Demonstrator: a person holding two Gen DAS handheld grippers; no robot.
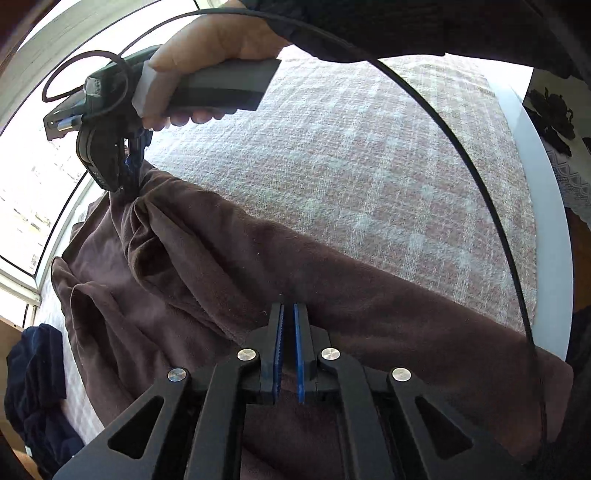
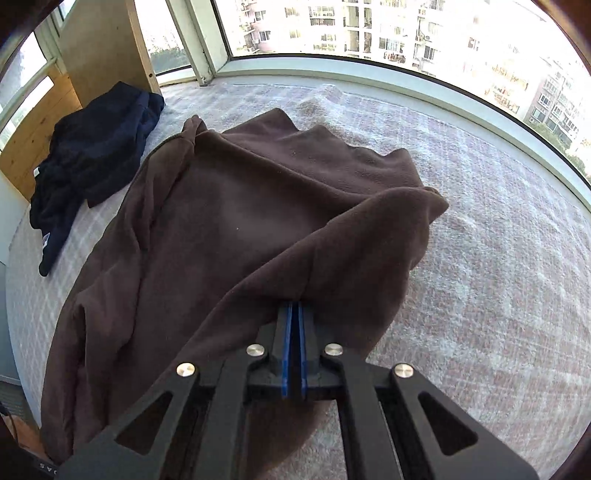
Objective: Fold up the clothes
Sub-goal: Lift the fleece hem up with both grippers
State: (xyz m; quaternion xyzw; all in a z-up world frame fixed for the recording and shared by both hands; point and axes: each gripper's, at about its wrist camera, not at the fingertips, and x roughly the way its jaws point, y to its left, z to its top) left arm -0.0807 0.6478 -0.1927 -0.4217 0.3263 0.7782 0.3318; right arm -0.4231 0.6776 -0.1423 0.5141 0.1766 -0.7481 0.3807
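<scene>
— Bright in here: a bay of windows (image 2: 369, 33) with apartment blocks outside, and a pale checked blanket (image 2: 498, 258) spread over the whole surface below them.

— And the brown fleece garment (image 2: 240, 221)?

— Lying across that blanket, rumpled. One fold of it rises straight up to the tips of the right gripper (image 2: 294, 306).

— How is that gripper held?

— Tilted steeply down. From the other side you see a bare hand (image 1: 207, 48) wrapped around its grey handle, dark sleeve (image 1: 406, 26) behind it, and a black cable (image 1: 461, 155) looping away.

— Fingers?

— The blue pads (image 2: 286, 350) are pressed together, with the fleece pinched at their tips; the cloth bunches into a little peak right there (you can see the gathers fanning out beneath).

— The left gripper (image 1: 288, 306)?

— Also angled down hard, over the near edge of the same garment. Its fingers are closed to a narrow slit, tips sunk against the brown cloth. It looks like a pinch on the edge, though I can't see fabric actually between the pads.

— Anything else about?

— A dark navy garment (image 2: 92, 147) heaped well off to the left of the right gripper's fingers, beside a wooden panel (image 2: 103, 44). Beyond the left gripper's fingertips, only blanket, then a white edge (image 1: 546, 221).
</scene>
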